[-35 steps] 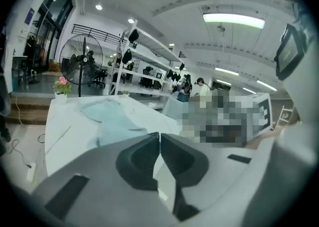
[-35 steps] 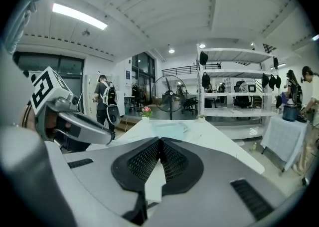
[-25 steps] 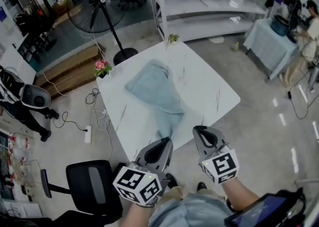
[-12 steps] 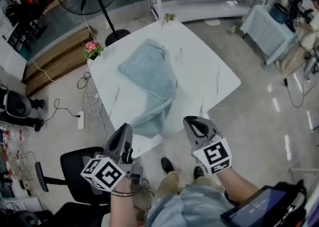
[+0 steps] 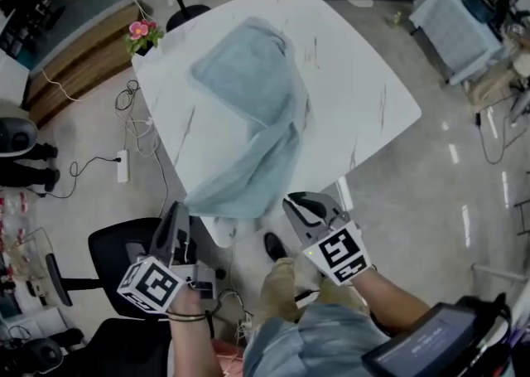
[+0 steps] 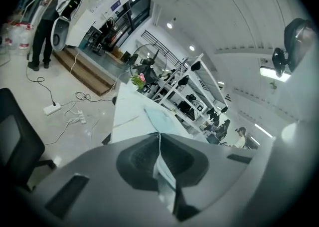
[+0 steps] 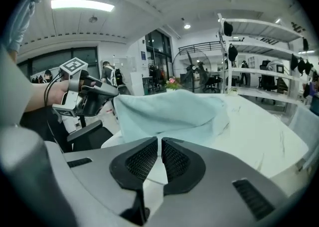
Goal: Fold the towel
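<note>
Head view: pale blue cloth towel [image 5: 248,94], likely soft and limp, drapes off white worktop [image 5: 364,110]; left claw [image 5: 179,210] clenches one corner, right claw [image 5: 293,200], jaws just opening slightly, pinches another.

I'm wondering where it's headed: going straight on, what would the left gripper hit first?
The left gripper would probably meet the towel its jaws hold, stretched ahead, then the edge of the white table; depth is unclear.

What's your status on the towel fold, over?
Left tongs shut on towel edge. Right tongs just been opening, towel between. Towel overhangs table's near edge; flower pot stands apart.
</note>
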Demonstrator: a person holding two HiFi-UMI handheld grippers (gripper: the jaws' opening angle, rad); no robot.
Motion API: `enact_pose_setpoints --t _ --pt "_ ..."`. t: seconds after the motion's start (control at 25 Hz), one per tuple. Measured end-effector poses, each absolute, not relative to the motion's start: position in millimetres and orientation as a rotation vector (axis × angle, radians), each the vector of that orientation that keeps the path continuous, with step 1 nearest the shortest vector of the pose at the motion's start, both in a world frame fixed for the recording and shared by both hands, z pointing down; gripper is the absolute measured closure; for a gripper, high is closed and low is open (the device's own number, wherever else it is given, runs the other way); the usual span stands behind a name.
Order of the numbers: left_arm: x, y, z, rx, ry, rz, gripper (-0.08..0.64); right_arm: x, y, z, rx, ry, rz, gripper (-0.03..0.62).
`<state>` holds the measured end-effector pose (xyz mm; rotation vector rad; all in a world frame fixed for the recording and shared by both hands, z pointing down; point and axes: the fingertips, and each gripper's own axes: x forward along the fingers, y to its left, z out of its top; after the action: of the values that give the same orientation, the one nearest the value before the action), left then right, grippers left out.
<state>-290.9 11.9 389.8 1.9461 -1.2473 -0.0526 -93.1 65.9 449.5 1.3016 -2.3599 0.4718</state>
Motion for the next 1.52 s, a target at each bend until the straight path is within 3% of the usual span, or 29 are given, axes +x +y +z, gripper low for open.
enact_pose_setpoints --t 0.16,0.48,0.6,0.68,0.76,0.92,1.12,1.32,1.52 --pt "-307.6 8.0 418.1 1.888 -1.263 -0.037 0.545 -120.3 74.0 489.9 1.187 -2.328 0.528 0.499" --pt "-332.3 3.0 462.7 1.789 -1.283 -0.006 0.545 -149.4 65.1 519.2 1.055 -2.248 0.412 0.291" --pt "-333.0 1.7 468.2 1.776 -1.281 -0.011 0.545 -158.8 56.9 519.1 1.045 -2.234 0.407 0.276" --pt "-331.7 0.2 467.7 1.783 -1.275 -0.019 0.546 -160.3 49.0 518.0 1.076 -2.226 0.426 0.278" --pt "-333.1 0.9 469.0 1.771 -1.273 -0.021 0.545 -157.3 41.4 517.1 1.099 -2.205 0.414 0.323" --pt "-335.4 0.6 463.3 1.765 -1.28 -0.04 0.548 -144.7 34.0 514.8 1.117 -2.166 0.337 0.52" --pt "-332.7 6.0 451.0 1.752 -1.314 -0.089 0.551 -118.7 36.1 507.0 1.102 -2.13 0.265 0.528" --pt "-284.9 30.1 457.4 1.742 -1.251 -0.085 0.542 -97.3 48.7 482.2 1.095 -2.141 0.189 0.528" --pt "-244.9 70.3 469.0 1.698 -1.244 -0.043 0.403 -75.9 65.8 468.5 1.082 -2.157 0.139 0.528"
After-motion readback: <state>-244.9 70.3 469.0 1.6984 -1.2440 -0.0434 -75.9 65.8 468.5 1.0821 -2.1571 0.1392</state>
